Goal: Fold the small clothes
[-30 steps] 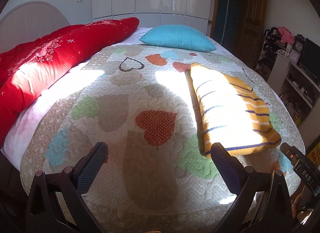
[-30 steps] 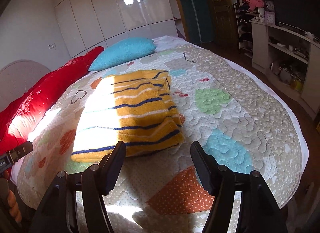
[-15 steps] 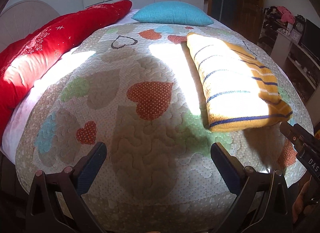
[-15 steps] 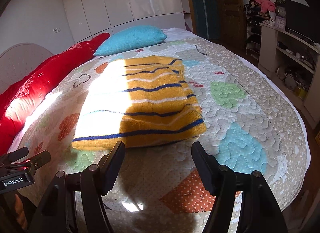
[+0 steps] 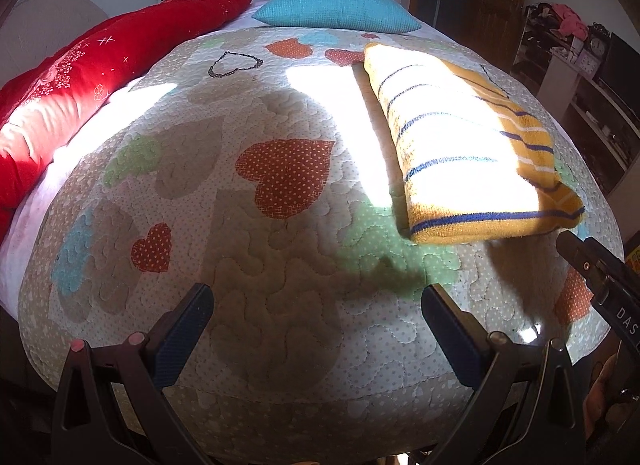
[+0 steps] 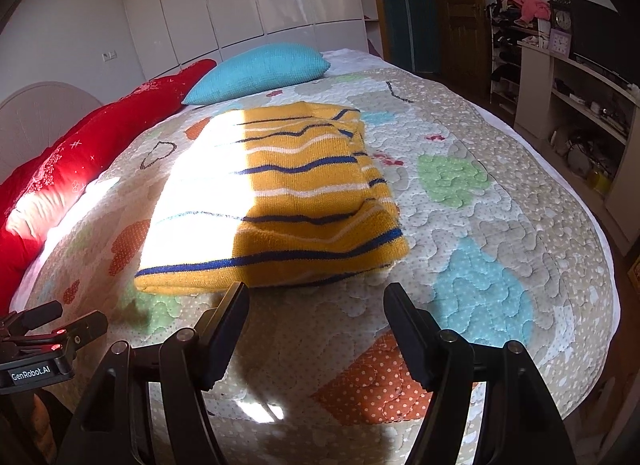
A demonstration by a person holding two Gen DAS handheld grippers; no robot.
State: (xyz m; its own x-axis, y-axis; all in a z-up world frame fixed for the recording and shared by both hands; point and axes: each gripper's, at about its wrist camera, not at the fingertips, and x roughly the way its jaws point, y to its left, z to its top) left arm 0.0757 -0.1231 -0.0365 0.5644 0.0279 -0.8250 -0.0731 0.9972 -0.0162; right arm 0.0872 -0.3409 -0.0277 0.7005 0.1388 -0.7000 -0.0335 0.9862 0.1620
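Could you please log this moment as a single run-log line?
left gripper: open, empty | right gripper: open, empty | yellow striped sweater: folded, on quilt, untouched

- The left gripper (image 5: 316, 311) is held level at the near side, its two fingers (image 5: 182, 335) spread wide apart with nothing between them.
- The right gripper (image 6: 316, 311) sits to the right of it, fingers (image 6: 412, 339) likewise parted and empty.
- Each gripper's body shows at the edge of the other's view.
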